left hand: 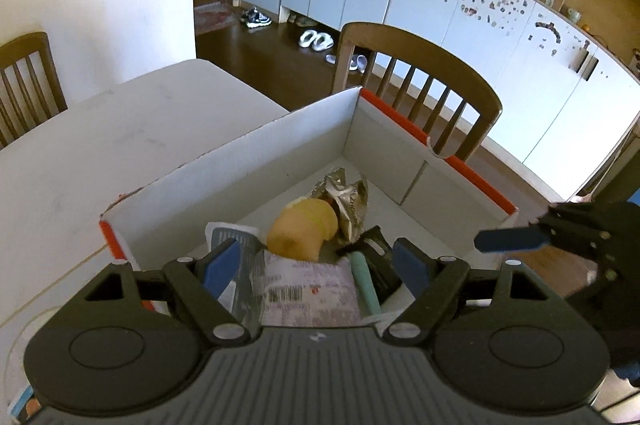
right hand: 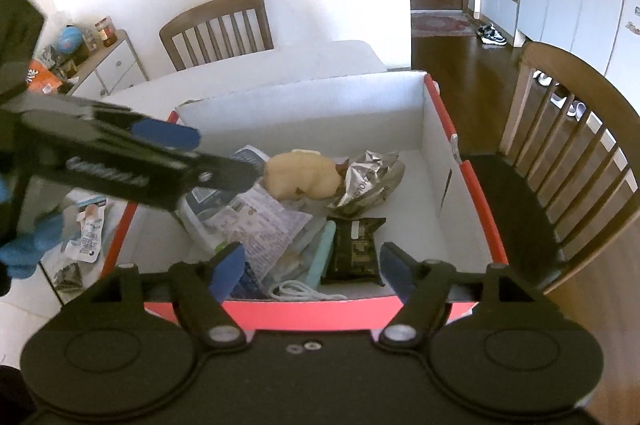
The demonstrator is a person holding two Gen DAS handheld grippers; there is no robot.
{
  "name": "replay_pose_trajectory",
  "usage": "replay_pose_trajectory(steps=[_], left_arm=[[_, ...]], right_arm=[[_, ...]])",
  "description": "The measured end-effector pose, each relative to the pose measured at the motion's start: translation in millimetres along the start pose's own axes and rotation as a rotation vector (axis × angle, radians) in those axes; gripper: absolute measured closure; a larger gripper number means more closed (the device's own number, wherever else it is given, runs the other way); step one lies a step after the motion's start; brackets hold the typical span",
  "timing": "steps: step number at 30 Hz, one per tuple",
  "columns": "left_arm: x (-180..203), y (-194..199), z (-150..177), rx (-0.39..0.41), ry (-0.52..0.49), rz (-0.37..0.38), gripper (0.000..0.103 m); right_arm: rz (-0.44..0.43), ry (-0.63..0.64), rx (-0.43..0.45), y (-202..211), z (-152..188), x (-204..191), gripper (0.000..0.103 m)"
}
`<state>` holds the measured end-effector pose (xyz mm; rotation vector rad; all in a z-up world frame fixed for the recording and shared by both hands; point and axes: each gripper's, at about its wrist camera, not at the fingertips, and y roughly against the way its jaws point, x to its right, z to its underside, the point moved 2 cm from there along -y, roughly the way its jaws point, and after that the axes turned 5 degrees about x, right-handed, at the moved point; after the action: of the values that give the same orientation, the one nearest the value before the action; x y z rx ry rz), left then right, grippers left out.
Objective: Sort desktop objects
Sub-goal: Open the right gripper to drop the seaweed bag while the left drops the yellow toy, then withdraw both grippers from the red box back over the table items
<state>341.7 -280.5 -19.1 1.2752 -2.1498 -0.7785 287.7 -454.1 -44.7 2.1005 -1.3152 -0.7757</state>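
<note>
Here, left gripper (left hand: 316,267): jaws wide apart, nothing between the blue pads, poised over the near end of the box.
Right gripper (right hand: 312,265): jaws spread wide and empty, just inside the box's near red rim.
Box (right hand: 472,181): white inside, red outside, open top, standing on the white table (left hand: 120,129); walls rise on all four sides.
Contents: yellowish plush toy (right hand: 300,175) mid-box; crumpled foil wrapper (right hand: 368,181) just beside it at 3 o'clock; dark packet (right hand: 354,249) and teal stick (right hand: 322,253) at 5 o'clock; printed paper pouch (right hand: 260,221) at 8 o'clock.
Open room: bare floor along the box's far and right walls; bare tabletop at 10 o'clock of it.
Right view only: white cord (right hand: 296,291) by the near rim; small packets (right hand: 86,237) on the table outside the left wall.
Left view only: wooden chair (left hand: 420,85) close behind the far corner.
Cut off: near part of the box behind each gripper body.
</note>
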Motion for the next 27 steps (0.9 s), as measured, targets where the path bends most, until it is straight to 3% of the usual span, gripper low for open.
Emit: replay_pose_trajectory(steps=[7, 11, 27], left_arm=[[10, 29, 13, 0.033, 0.002, 0.016, 0.020], [8, 41, 22, 0.055, 0.023, 0.022, 0.001], [-11, 92, 60, 0.129, 0.075, -0.013, 0.000]], right_arm=[[-0.002, 0.019, 0.011, 6, 1, 0, 0.022], [-0.005, 0.036, 0.027, 10, -1, -2, 0.020], [0.015, 0.027, 0.120, 39, 0, -38, 0.015]])
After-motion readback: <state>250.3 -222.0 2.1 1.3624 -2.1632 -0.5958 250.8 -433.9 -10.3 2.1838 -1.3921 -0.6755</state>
